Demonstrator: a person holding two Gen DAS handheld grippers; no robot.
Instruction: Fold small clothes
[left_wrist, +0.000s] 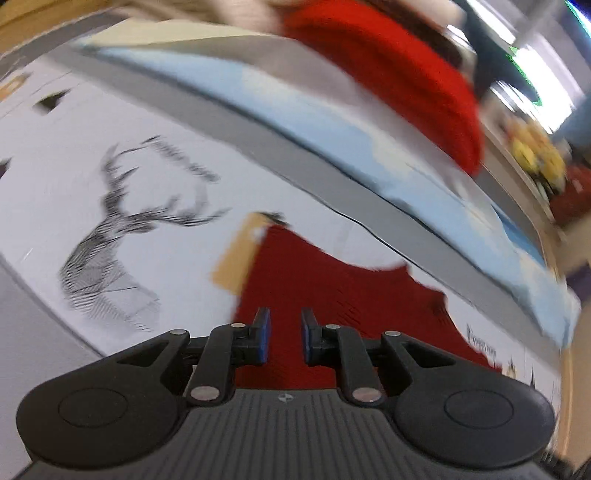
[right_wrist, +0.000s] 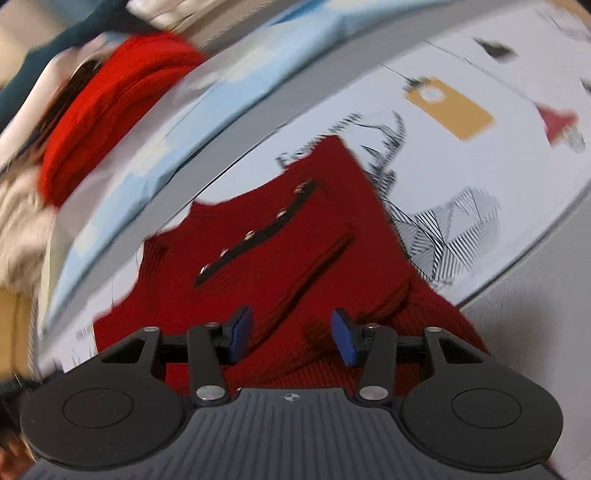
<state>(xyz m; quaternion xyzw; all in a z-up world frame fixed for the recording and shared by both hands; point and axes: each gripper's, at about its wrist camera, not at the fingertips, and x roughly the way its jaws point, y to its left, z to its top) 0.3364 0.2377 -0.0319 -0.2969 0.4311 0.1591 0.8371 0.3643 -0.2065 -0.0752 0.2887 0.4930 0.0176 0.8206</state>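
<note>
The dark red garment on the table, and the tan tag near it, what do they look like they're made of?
The dark red garment looks like ribbed knit, wool or acrylic: fine parallel ridges run across it, and a dark placket carries shiny, possibly metal snaps. The tan tag looks like matte kraft card, flat and stiff with a punched hole. Blur leaves both uncertain.

ribbed red knit garment (right_wrist: 295, 258) on smooth printed sheet (right_wrist: 480, 166).
</note>
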